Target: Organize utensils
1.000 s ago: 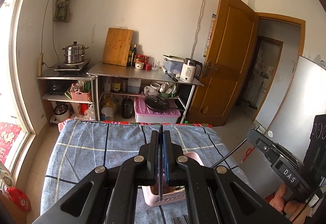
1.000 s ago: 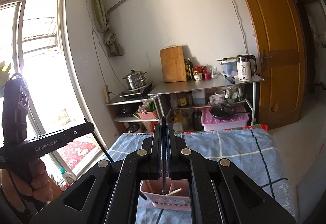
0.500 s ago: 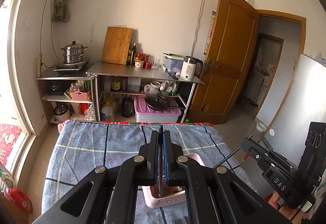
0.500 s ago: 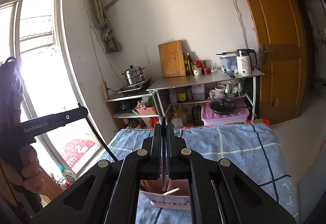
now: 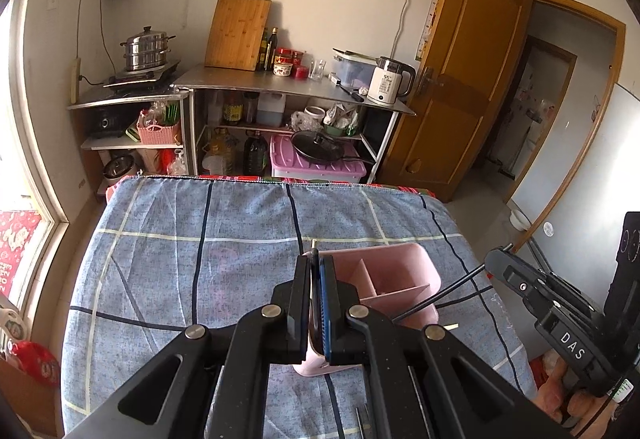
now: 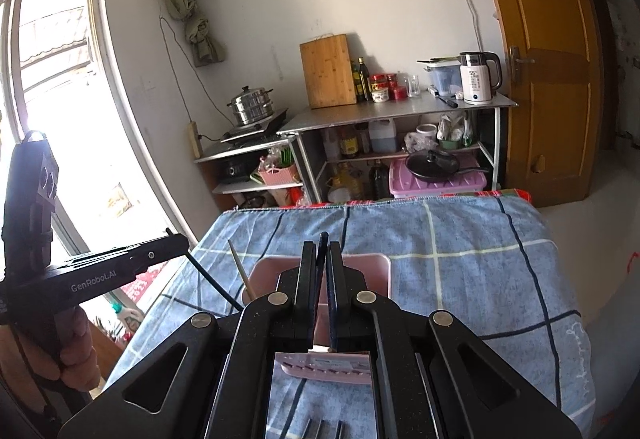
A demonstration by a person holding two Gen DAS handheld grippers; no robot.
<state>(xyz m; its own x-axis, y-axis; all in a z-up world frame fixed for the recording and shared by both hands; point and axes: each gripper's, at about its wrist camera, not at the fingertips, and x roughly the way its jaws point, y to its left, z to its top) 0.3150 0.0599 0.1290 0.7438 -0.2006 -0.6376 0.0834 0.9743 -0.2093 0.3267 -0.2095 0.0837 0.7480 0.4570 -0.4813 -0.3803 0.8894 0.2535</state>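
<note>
Here both claws, left claw [image 5: 317, 303] and right claw [image 6: 322, 295], sit clamped on thin utensils above the pink caddy [image 5: 394, 281]; next, lower each into a compartment.

Each camera sat just behind its own two fingers and looked forward and slightly down along them. The left wrist view faced over the pink caddy [image 5: 384, 279] close ahead, with the right tool off to its right. The right wrist view faced the same caddy [image 6: 376, 271] from close behind, the left tool off to its left. Both shared the blue checked cloth [image 5: 200, 247] and the far steel shelf [image 6: 400, 115].
</note>
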